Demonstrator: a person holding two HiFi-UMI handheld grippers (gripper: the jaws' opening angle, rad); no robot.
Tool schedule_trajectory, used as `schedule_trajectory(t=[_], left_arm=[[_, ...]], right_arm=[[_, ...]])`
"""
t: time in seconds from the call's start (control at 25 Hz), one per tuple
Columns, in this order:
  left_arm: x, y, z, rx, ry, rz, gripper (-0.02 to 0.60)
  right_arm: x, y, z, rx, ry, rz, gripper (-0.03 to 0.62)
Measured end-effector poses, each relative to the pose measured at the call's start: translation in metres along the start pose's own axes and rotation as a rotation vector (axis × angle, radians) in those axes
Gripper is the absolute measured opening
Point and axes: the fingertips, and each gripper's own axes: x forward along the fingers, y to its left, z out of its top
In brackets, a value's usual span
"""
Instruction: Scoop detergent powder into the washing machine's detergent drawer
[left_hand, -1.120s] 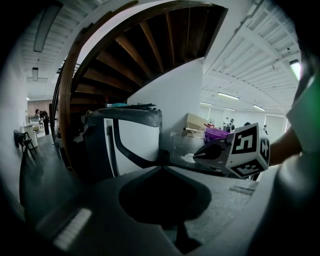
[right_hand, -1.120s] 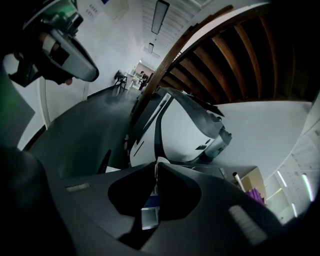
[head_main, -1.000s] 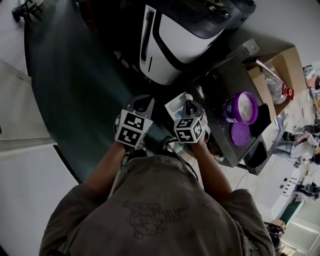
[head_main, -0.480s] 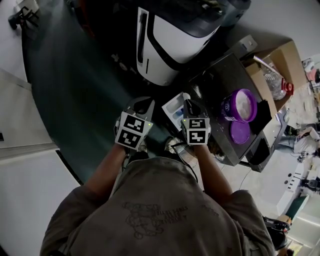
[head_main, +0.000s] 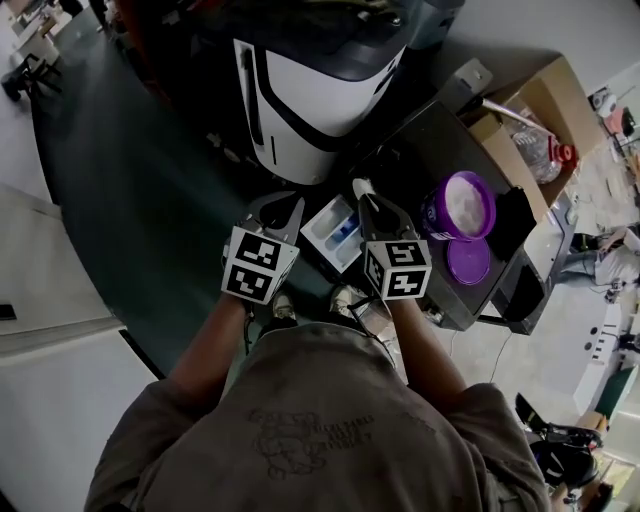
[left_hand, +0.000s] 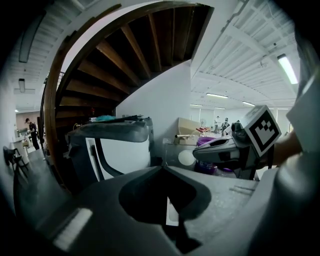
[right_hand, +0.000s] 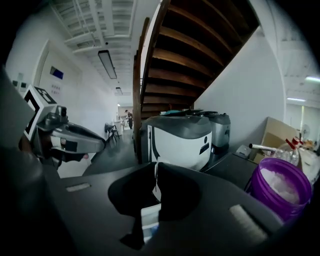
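A dark green floor (head_main: 150, 200) with a dull sheen fills the left of the head view. On it stands the washing machine (head_main: 320, 85), a rounded body with a glossy white front panel and a black top. To its right is a flat, matte black cabinet top (head_main: 415, 150), with an open brown cardboard box (head_main: 535, 110) beyond it.

On the cabinet sits a round purple plastic tub (head_main: 429, 215), open and filled with grainy white detergent powder (head_main: 462, 200). Its flat purple lid (head_main: 467, 261) lies just beside it.

The detergent drawer (head_main: 318, 222), a white rectangular tray with a blue insert, is pulled out from the machine and sits between the two grippers.

The left gripper (left_hand: 162, 169) has its grey jaws pressed together with nothing between them. The right gripper (right_hand: 156, 167) has its jaws closed on a thin white sliver (right_hand: 155, 182). Too little of the sliver shows to tell its shape.
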Motion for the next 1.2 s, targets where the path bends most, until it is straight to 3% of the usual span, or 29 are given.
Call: schedule_trajectory(t=[0.2, 0.48, 0.8, 1.2], left_arm=[[0.015, -0.011, 0.036, 0.036, -0.037, -0.02, 0.0], [0.05, -0.044, 0.084, 0.102, -0.08, -0.104, 0.0], [0.102, -0.094, 0.13, 0.183, -0.122, -0.214, 0.0], [0.156, -0.152, 0.141, 0.22, -0.096, -0.352, 0.0]], right_arm=[[-0.02, -0.027, 0.031, 0.045, -0.079, -0.015, 0.037], [-0.052, -0.084, 0.056, 0.079, -0.145, -0.095, 0.037], [-0.085, -0.153, 0.058, 0.111, -0.171, -0.227, 0.037], [-0.119, -0.214, 0.033, 0.108, -0.126, -0.381, 0.037]])
